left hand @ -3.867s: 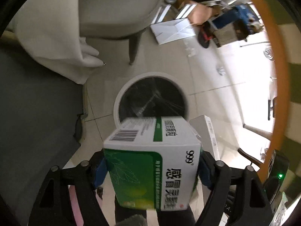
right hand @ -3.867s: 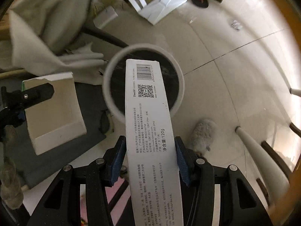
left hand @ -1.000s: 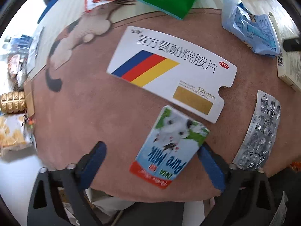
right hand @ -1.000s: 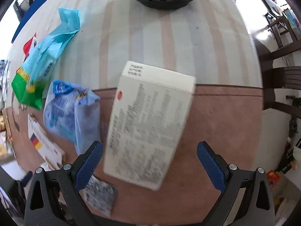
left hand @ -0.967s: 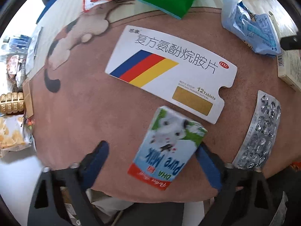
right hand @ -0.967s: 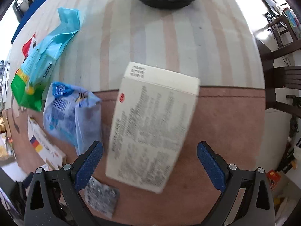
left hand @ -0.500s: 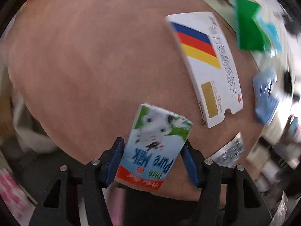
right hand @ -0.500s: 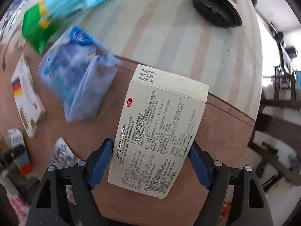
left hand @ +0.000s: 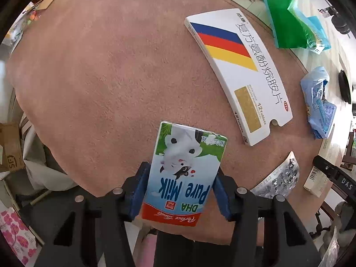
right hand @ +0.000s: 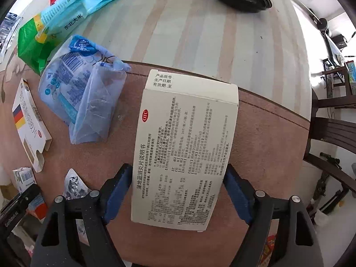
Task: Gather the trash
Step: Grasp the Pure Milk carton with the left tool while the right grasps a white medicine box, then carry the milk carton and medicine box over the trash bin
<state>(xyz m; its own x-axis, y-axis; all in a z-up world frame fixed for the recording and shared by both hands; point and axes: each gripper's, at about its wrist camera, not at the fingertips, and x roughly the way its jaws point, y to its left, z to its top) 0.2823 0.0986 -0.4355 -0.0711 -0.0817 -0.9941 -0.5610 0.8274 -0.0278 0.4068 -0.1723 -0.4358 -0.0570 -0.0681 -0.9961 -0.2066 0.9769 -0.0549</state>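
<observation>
- Under the left wrist camera spreads a pink-brown mat (left hand: 93, 71). The left gripper (left hand: 181, 191) is closing, its blue pads against both sides of the milk carton (left hand: 184, 173) at 6 o'clock. A white tablet box (left hand: 240, 75) lies toward 2 o'clock.
- Over the same mat, the right gripper (right hand: 178, 195) clamps a cream medicine box (right hand: 184, 151) at centre. Striped tabletop (right hand: 189, 29) fills 12 o'clock; a blue wrapper (right hand: 84, 98) lies at 10 o'clock.

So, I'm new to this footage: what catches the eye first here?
The milk carton low in the left view, the left gripper closing its jaws on it. In the right view a white box fills the centre, between the pads of the right gripper. A striped box lies beyond the carton.
</observation>
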